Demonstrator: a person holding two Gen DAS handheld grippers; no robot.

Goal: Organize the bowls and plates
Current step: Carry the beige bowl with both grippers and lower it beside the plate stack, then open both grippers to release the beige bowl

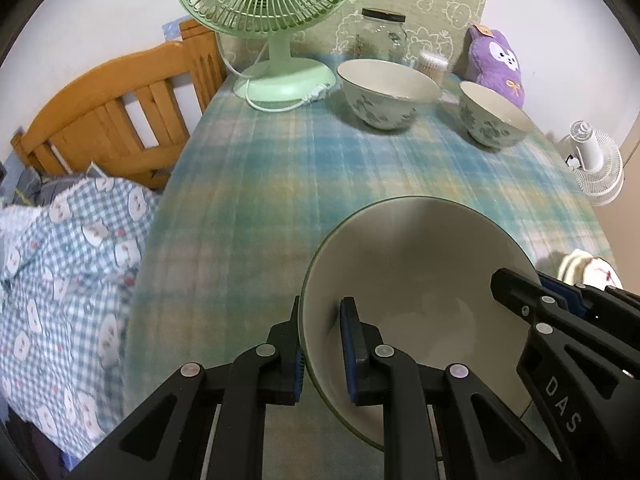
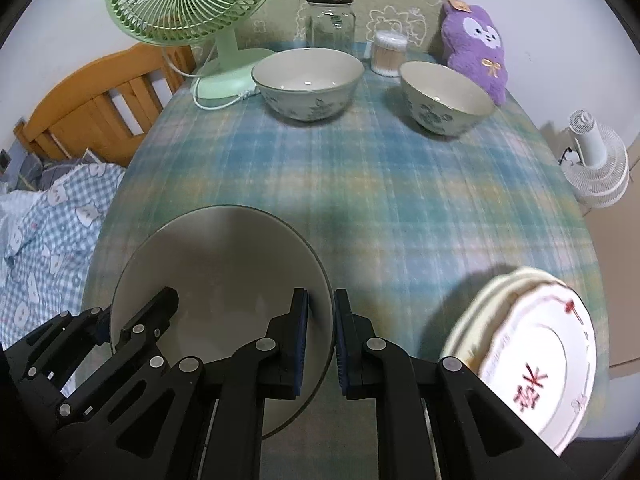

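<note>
We hold the big bowl (image 1: 416,304) between us, left tongs (image 1: 322,344) and right tongs (image 2: 322,340) each clamped on opposite rims, and should keep it level toward the two bowls (image 2: 308,80) ahead, above the table (image 2: 400,184).

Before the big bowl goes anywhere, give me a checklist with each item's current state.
1. Left gripper clamps the big bowl's rim, one finger inside, one outside: ok.
2. Right gripper clamps the opposite rim: ok.
3. Bowl clear of the tablecloth: cannot tell.
4. Stacked plates apart from the bowl: ok.
5. Wide patterned bowl upright and empty, ready for nesting: ok.
6. Small patterned bowl stands apart: ok.
</note>
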